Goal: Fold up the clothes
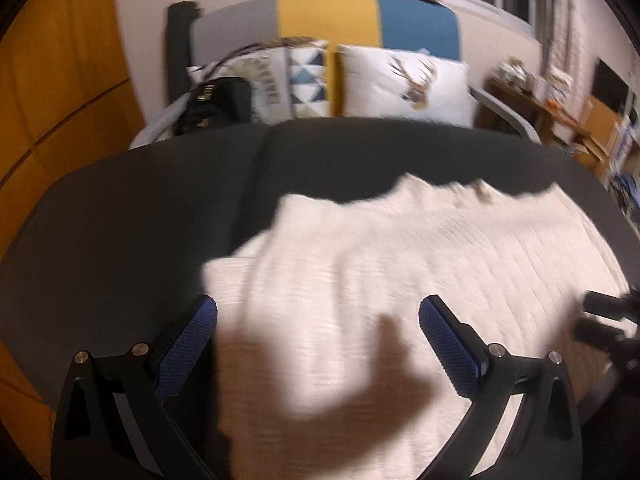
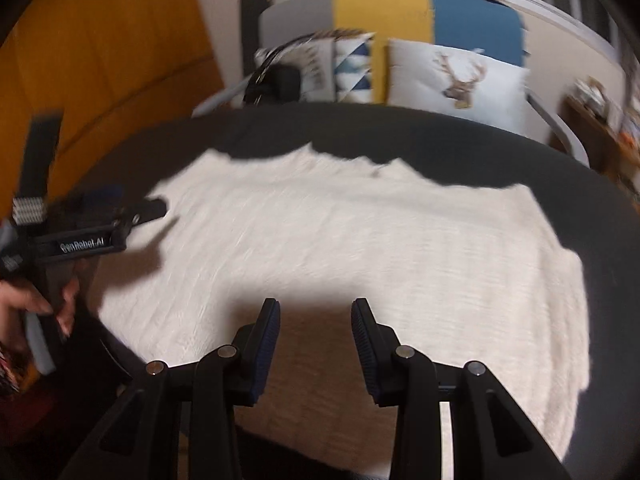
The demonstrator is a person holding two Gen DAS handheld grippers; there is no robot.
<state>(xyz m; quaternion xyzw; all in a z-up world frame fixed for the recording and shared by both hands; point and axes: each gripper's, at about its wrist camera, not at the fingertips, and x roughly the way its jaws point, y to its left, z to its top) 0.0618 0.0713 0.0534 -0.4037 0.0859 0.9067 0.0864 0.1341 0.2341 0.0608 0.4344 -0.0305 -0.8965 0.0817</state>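
Observation:
A cream ribbed knit garment (image 1: 400, 280) lies spread flat on a dark grey table (image 1: 140, 220). It also fills the middle of the right wrist view (image 2: 360, 240), with a wavy far edge. My left gripper (image 1: 319, 310) hovers over the garment's left part, its blue pads wide apart and nothing between them. My right gripper (image 2: 316, 306) hangs over the garment's near edge with a moderate gap and nothing pinched between the pads. A hand (image 2: 28, 304) holds the left gripper at the left edge of the right wrist view. Both views are motion-blurred.
Behind the table stands a sofa (image 1: 332, 16) in grey, yellow and blue, with a deer-print cushion (image 1: 408, 84), a triangle-pattern cushion (image 1: 308, 76) and a black bag (image 1: 216, 104). An orange wooden wall (image 1: 60, 80) is at left, a cluttered shelf (image 1: 560, 96) at right.

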